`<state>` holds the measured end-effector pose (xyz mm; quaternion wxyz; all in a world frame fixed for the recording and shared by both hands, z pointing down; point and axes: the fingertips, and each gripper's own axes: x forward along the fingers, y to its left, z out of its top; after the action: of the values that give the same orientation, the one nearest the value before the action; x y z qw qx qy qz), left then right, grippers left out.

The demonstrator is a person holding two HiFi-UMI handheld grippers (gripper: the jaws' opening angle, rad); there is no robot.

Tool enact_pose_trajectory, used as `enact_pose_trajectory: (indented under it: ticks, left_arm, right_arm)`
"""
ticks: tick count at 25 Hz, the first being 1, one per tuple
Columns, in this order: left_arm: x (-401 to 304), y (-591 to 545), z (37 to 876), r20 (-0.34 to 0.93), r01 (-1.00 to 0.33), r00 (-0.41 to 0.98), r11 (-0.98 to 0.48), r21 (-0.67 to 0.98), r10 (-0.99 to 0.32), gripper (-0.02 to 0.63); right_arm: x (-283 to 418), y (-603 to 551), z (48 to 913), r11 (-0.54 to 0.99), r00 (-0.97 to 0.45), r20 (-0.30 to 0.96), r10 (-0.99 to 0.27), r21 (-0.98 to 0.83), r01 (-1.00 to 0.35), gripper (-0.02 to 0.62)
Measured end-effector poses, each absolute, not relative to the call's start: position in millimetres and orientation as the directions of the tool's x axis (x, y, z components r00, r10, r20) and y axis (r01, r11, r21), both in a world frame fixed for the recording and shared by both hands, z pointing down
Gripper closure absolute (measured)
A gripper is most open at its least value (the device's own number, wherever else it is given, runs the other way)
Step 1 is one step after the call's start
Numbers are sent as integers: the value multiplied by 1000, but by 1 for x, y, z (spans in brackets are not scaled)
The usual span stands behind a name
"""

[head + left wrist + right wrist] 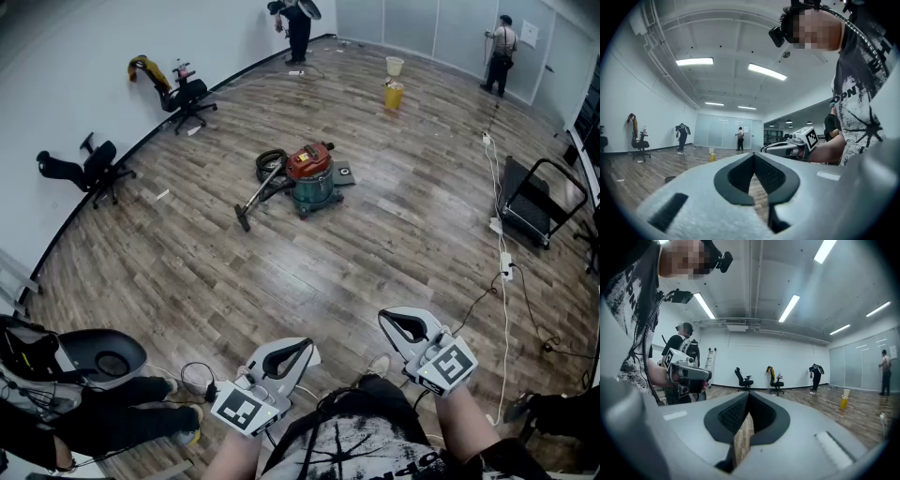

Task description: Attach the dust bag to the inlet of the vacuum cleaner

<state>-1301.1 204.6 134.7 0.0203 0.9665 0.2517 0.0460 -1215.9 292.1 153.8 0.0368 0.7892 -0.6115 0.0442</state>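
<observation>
Left claw (305,351) pinched together and empty, right claw (388,321) the same, vacuum cleaner (309,175) well apart on the floor (375,248)

The left gripper (302,351) and right gripper (392,321) are held side by side at the near edge of the scene, close to the person's torso, both pointing roughly level toward the far floor. Each has its jaws closed tip to tip with nothing between them. The left forearm (230,457) and right forearm (466,424) reach forward behind them, the right gripper slightly farther out.
</observation>
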Motion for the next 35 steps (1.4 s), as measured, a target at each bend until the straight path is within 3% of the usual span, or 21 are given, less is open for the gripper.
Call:
enact_pose_trajectory:
  ticks: [8,14,35]
  left_arm:
    - [-1308,201,132,72,479,873,-876,59,482,607]
    - [-1308,202,124,-20,481,877,-876,48,480,607]
    - [-1276,212,147,62,542,839,-840,-9,541,607]
  right_arm:
    - [-1224,284,147,-228,230,119,-966,30,-973,592]
    - [-1233,281,146,-193,192,91,-977,1,-981,592]
    - [-1211,281,157,-199,196,63,-979,-40,-979,591]
